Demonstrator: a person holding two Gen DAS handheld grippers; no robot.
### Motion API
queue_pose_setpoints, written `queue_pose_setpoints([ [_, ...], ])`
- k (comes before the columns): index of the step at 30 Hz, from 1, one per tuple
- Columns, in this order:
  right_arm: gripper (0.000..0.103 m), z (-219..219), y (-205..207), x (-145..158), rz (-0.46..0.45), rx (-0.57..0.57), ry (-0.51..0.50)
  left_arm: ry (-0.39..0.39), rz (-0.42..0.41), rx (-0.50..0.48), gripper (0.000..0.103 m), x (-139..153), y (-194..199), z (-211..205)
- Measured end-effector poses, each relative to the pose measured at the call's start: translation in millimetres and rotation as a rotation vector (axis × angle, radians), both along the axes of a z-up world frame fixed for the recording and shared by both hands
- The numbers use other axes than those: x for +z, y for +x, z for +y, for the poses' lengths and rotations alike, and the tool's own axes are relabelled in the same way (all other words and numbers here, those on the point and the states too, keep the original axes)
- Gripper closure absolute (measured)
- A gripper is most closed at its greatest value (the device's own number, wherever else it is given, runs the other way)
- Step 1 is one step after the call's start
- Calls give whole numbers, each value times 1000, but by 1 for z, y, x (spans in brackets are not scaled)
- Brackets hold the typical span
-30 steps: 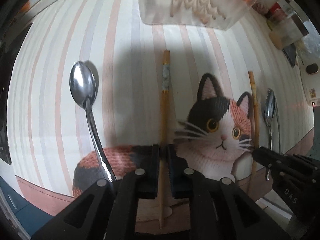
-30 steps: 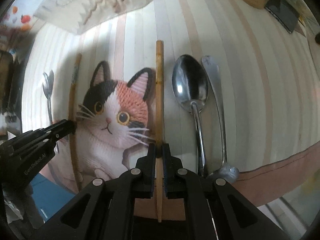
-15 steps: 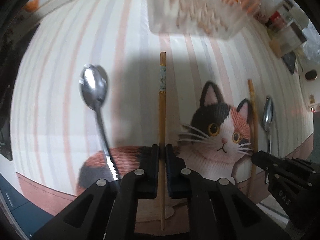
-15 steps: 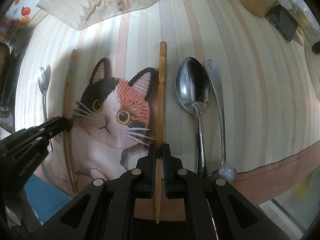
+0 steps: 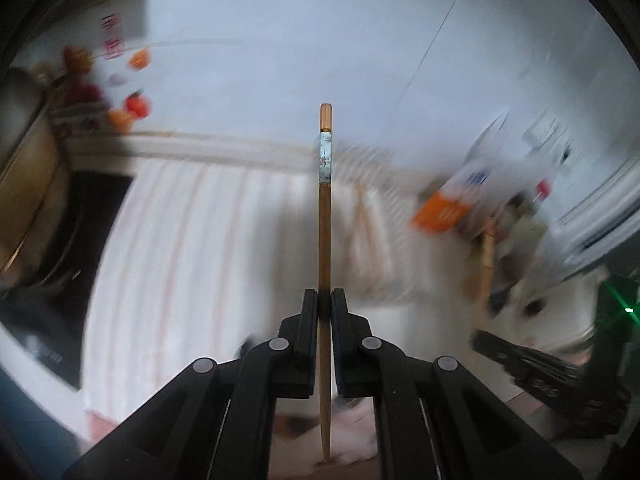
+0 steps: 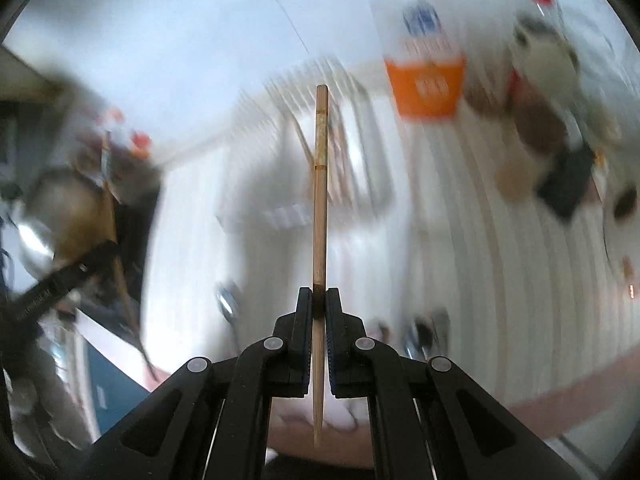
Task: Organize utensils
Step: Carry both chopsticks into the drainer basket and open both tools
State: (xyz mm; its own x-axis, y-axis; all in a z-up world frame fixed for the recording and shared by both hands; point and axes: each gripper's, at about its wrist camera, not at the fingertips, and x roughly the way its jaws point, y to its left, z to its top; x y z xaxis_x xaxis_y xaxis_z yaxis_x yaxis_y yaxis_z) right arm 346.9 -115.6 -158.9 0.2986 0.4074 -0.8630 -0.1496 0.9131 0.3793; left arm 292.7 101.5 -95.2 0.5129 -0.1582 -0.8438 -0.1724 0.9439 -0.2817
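Pale wall (image 5: 320,20) fills the upper part of both views. Below it lies the worktop under a cream cloth with faint pink and grey stripes (image 5: 180,260), strongly motion-blurred. A translucent plastic utensil tray (image 6: 320,152) sits toward the far edge of the worktop, with an orange-and-white carton (image 6: 428,76) beside it near the far right corner. Left gripper (image 5: 325,300): black jaws closed on a wooden chopstick with a pale blue patterned band (image 5: 325,200), held clear of the cloth, thick end pointing away from the camera. Right gripper (image 6: 319,300): black jaws closed on a plain wooden chopstick (image 6: 320,200), likewise held off the cloth. Two metal spoons (image 6: 228,304) appear only as blurred shapes on the cloth.
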Motion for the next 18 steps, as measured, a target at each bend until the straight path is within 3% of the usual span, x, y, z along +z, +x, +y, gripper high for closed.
queue_pose_setpoints([
  [4, 97, 20, 74, 8, -7, -6, 31, -74, 12, -28, 99, 4, 63, -9],
  [9, 97, 43, 144, -13, 26, -2, -29, -79, 115, -47, 99, -31, 137, -21],
  [14, 97, 60, 172, -50, 84, 8, -81, -71, 210, -57, 99, -69, 172, -21],
  [18, 97, 69, 181, -76, 138, 42, -105, -73, 248, -69, 99, -83, 181, -25],
])
